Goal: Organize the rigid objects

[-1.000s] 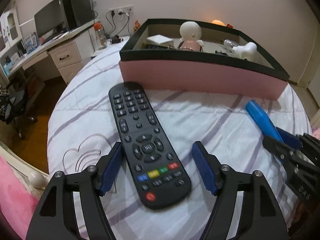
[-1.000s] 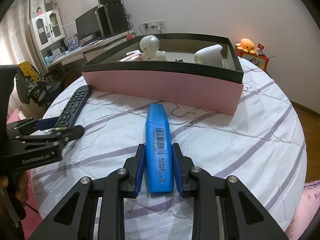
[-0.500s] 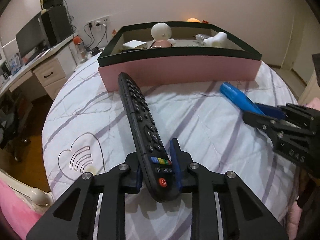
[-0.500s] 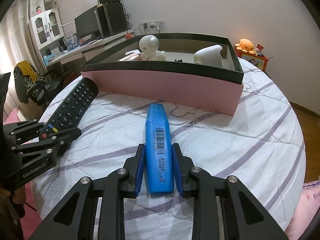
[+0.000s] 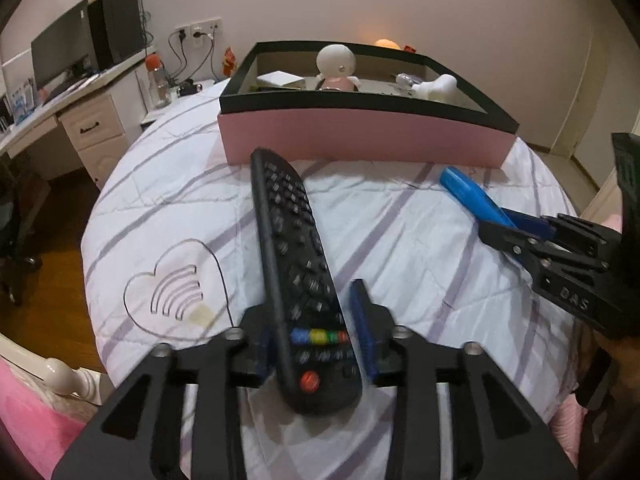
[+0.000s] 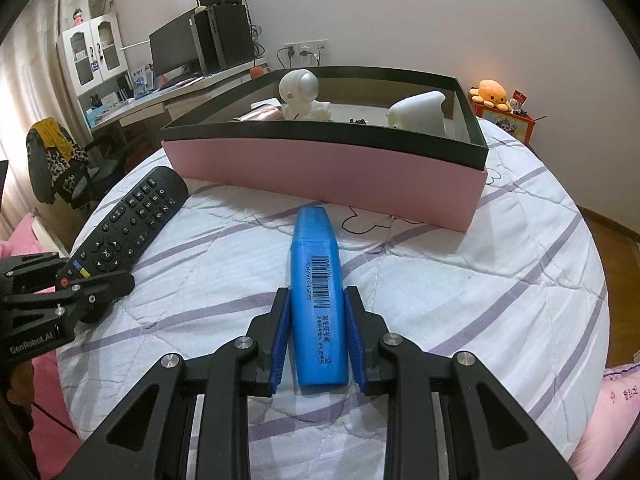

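Note:
A black remote control lies lengthwise toward the box, its near end tilted on its side between the blue pads of my left gripper, which is shut on it. The remote and left gripper also show at the left of the right wrist view. A blue highlighter with a barcode rests on the quilt, and my right gripper is shut on its near half. From the left wrist view the highlighter and right gripper sit at the right.
A pink box with a black rim stands across the far side of the round quilted bed, holding a white doll and a white object. A desk with a monitor and a chair are far left. An orange plush sits far right.
My left gripper closed on the remote's near end, tipping it up on its edge; it has since rolled partly back toward flat. The right gripper and highlighter have not moved.

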Tool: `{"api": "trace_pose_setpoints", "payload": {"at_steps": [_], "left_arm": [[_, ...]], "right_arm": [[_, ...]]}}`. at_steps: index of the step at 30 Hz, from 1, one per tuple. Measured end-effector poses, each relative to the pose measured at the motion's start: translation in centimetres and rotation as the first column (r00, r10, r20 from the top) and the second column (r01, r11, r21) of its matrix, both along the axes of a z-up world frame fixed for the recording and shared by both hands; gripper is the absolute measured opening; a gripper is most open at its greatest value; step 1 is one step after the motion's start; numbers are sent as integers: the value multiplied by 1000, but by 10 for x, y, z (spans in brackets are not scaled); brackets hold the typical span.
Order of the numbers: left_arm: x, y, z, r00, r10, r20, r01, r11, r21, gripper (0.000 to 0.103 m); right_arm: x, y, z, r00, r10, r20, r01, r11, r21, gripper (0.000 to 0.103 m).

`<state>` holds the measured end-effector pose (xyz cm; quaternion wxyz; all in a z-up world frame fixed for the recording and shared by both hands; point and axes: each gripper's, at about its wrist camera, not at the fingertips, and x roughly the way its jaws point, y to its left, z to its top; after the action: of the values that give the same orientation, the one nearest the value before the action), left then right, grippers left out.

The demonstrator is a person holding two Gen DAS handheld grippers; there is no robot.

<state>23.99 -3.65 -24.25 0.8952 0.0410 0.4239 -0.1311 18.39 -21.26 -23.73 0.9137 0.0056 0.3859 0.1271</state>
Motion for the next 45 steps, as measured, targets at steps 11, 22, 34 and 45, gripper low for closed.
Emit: {"api": "trace_pose_setpoints", "payload": {"at_steps": [11,22,34,45], "left_arm": [[22,-12,-6,992,77,103,-94,982,165,83],[13,-2,-6,996,29,90,-34,998,55,44],[1,11,-6,997,-31,69,34,998,-45,47],[-1,-3,-7,993,-23,115,21,1000,23,44]], "right_arm": [[1,-3,0,1000,1,-3,-1,1000,17,27],[1,-3,0,1000,1,-3,-1,1000,-3,27],[12,21,2,1000,7,-26,-9,997,-75,58],[9,12,4,1000,-17,-7,16,998,-53,27]]}}
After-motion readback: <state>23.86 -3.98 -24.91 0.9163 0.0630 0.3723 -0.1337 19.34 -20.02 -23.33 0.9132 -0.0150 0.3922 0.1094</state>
